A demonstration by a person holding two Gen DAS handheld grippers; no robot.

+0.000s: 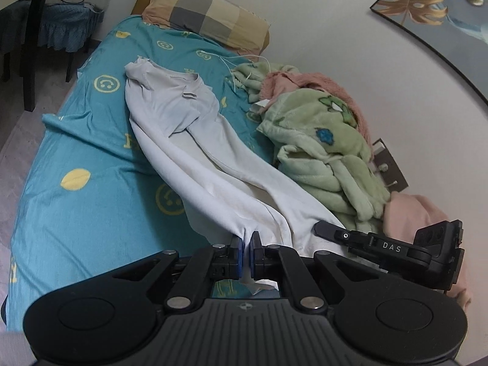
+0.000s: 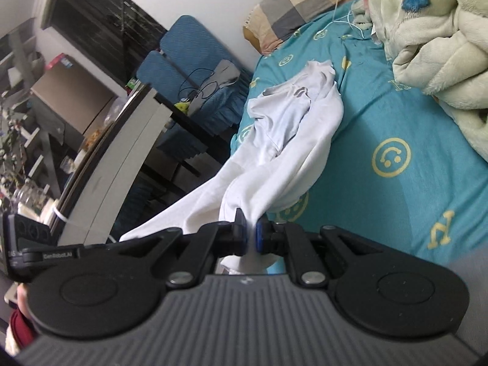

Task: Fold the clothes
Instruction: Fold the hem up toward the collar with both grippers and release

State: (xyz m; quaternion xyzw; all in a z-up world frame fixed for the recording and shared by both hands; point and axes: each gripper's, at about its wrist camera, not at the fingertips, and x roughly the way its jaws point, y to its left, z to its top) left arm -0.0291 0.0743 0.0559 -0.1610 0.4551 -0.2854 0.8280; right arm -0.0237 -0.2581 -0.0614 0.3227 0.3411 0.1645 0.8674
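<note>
A white T-shirt (image 1: 195, 140) lies stretched along a teal bed sheet (image 1: 91, 152), collar end far, hem end near. My left gripper (image 1: 247, 242) is shut on the hem, which bunches between the blue pads. My right gripper (image 2: 250, 233) is shut on another part of the same shirt (image 2: 283, 140) and holds it lifted off the sheet (image 2: 396, 106). The right gripper's body (image 1: 396, 247) shows in the left wrist view, just right of the left gripper. In the right wrist view the left gripper (image 2: 30, 244) shows only at the far left edge.
A heap of green and pink fleece blankets (image 1: 329, 140) lies along the wall on the right. A checked pillow (image 1: 207, 15) sits at the head of the bed. A white cable (image 1: 238, 61) trails near it. A chair and a desk (image 2: 106, 140) stand beside the bed.
</note>
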